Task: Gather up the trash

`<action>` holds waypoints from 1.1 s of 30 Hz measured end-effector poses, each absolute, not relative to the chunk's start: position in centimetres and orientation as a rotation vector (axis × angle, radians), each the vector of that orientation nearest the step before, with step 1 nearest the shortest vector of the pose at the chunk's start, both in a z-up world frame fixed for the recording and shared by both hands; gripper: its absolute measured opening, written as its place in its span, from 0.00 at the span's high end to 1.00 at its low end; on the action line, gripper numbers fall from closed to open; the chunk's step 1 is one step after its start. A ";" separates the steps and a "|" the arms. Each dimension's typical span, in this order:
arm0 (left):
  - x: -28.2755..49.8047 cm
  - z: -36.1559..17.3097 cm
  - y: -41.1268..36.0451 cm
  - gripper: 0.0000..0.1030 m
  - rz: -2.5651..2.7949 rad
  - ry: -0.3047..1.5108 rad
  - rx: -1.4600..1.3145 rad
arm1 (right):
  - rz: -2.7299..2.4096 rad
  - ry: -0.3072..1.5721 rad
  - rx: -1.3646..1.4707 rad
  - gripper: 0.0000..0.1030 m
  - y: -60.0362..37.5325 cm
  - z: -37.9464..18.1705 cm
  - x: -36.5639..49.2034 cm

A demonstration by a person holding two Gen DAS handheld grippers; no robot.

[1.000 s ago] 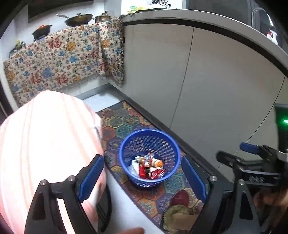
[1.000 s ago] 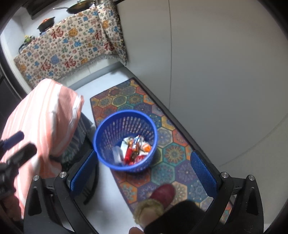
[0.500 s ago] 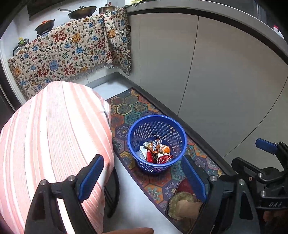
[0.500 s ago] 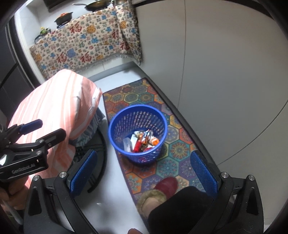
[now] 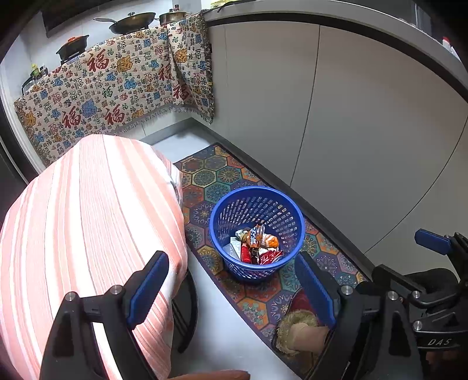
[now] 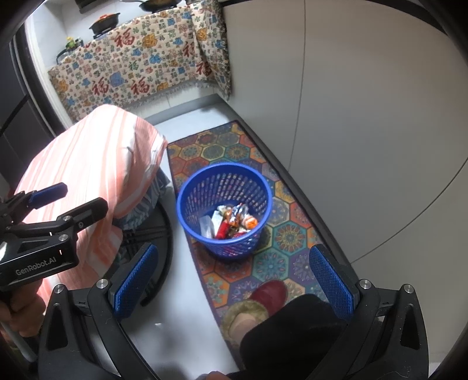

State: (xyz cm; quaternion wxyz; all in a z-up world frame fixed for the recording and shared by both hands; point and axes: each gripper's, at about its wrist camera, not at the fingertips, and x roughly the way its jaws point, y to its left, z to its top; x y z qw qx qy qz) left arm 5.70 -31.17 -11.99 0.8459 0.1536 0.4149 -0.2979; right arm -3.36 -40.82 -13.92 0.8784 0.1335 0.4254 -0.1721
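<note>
I see the left tongs with their blue pads wide apart and nothing between them. The right tongs are also spread wide and hold nothing.

Just ahead of both tongs, on the floor, stands the blue basket. The trash lies at its bottom: crumpled wrappers in red, orange and white. The basket is upright and sits on a colourful rug with hexagon patterns, which runs along the grey cabinet fronts at the right of the tongs.

To the left of the tongs there is a table covered with an orange striped cloth. Its edge comes near the basket, and the left pad of the left tongs appears in front of this cloth. Under it I see a black round base.

Below the tongs, close to the cameras, a person's foot in a red slipper stands on the rug, just beside the basket.

Far ahead, a patterned cloth hangs over a counter with pans on top.
</note>
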 end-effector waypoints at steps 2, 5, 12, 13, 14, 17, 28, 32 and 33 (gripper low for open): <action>5.7 -12.0 -31.2 0.13 -0.630 0.876 0.326 | -0.359 0.888 0.280 0.00 -40.8 -13.9 -3.5; 5.7 -12.0 -31.3 0.13 -0.630 0.880 0.328 | -0.356 0.887 0.278 0.00 -40.8 -13.9 -3.5; 5.8 -12.0 -31.3 0.13 -0.631 0.888 0.328 | -0.351 0.892 0.281 0.00 -40.5 -14.0 -3.5; 5.8 -12.0 -31.3 0.13 -0.631 0.888 0.328 | -0.351 0.892 0.281 0.00 -40.4 -13.9 -3.5; 5.8 -12.0 -31.3 0.13 -0.630 0.887 0.329 | -0.351 0.892 0.281 0.00 -40.3 -13.9 -3.5; 5.9 -12.1 -31.3 0.13 -0.628 0.889 0.331 | -0.349 0.891 0.280 0.00 -40.2 -13.9 -3.5; 6.1 -12.3 -31.4 0.13 -0.614 0.892 0.335 | -0.343 0.901 0.283 0.00 -40.2 -14.0 -3.3; 6.1 -12.4 -31.4 0.13 -0.612 0.892 0.335 | -0.342 0.903 0.283 0.00 -40.2 -14.0 -3.3; 6.1 -12.4 -31.4 0.13 -0.612 0.892 0.335 | -0.341 0.901 0.283 0.00 -40.2 -14.0 -3.3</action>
